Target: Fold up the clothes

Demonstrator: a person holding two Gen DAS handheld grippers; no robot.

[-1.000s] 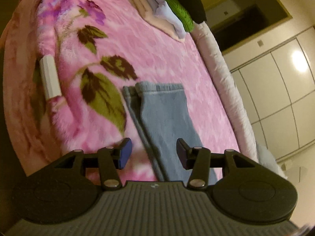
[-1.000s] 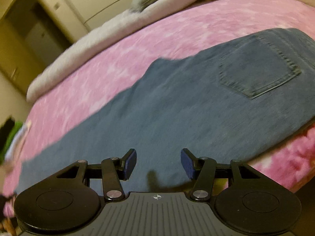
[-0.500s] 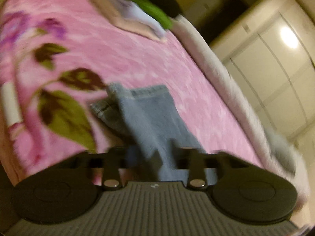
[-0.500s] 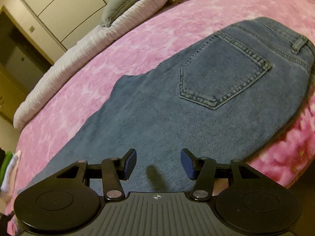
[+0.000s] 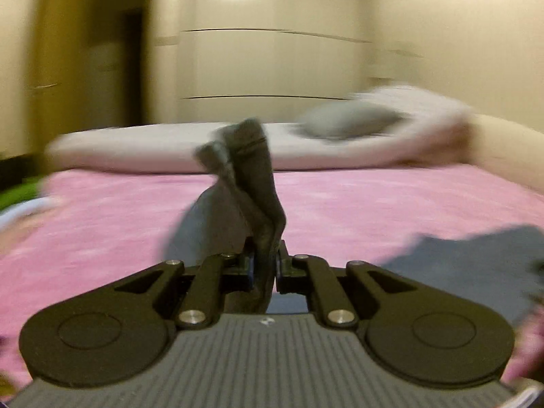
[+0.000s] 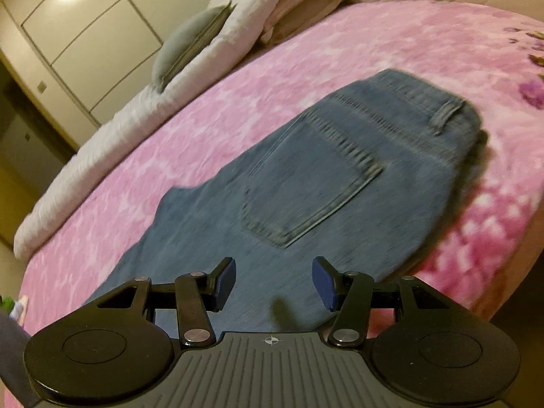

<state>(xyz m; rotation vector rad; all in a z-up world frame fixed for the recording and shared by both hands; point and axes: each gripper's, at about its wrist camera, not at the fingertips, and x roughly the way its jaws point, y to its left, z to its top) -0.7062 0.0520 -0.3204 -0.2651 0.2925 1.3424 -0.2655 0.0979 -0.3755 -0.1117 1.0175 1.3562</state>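
The left gripper [image 5: 264, 268] is clenched on a bunched fold of the jeans [image 5: 251, 183], its 2 blue-padded fingers [image 5: 250, 267] pressed tight against the denim from both sides. The gripped cloth rises in a dark, creased, twisted column above the fingertips, with a stitched hem near its top; motion blur softens this view, so which part of the leg is held is probably the cuff end, though that is hard to confirm. The rest of the jeans lies flat on the fuzzy pink blanket [image 5: 102, 217] covering the bed.

In the right wrist view the right gripper [image 6: 274, 282] is released, its 2 fingers spread wide and apart from the fabric, hovering just over the seat of the jeans [image 6: 306, 183]. The blue denim there lies smooth, showing a 5-sided back pocket [image 6: 306, 187] with pale stitching, a waistband and a belt loop [image 6: 445, 115]. A grey pillow [image 6: 190, 44] rests on a white quilted duvet [image 6: 112, 132] along the far edge of the bed, with cream panelled wardrobe doors [image 6: 85, 23] behind.
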